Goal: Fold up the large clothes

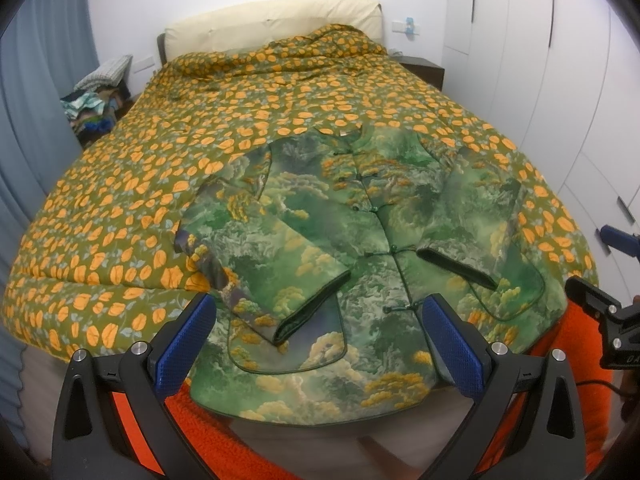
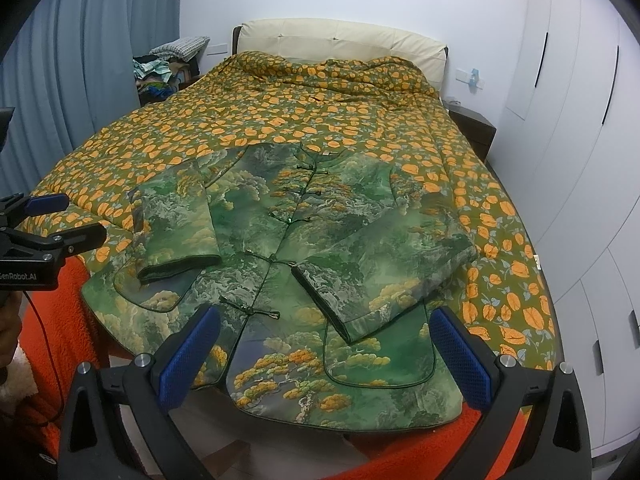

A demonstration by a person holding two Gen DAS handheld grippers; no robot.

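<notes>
jacket [image 1: 352, 240] lay face up on the bed [image 1: 120, 208] near the foot edge, its knot buttons done up down the middle and both sleeves already crossed in over the chest — the hem [image 1: 320, 400] hung a little past the mattress toward me. i held the left gripper [image 1: 316, 344] just above the hem with its blue pads spread wide and nothing between them; the right gripper [image 2: 328, 356] hovered the same way, jaws apart, over the right pocket [image 2: 380, 356]. as i judged it, the next fold was hem up to collar [image 1: 344, 132], so i meant to pinch both lower corners at once, catching front and back layers together, and lift evenly — the padded cloth looked stiff and a lopsided pull could drag the sleeves [image 2: 372, 280] loose.
</notes>
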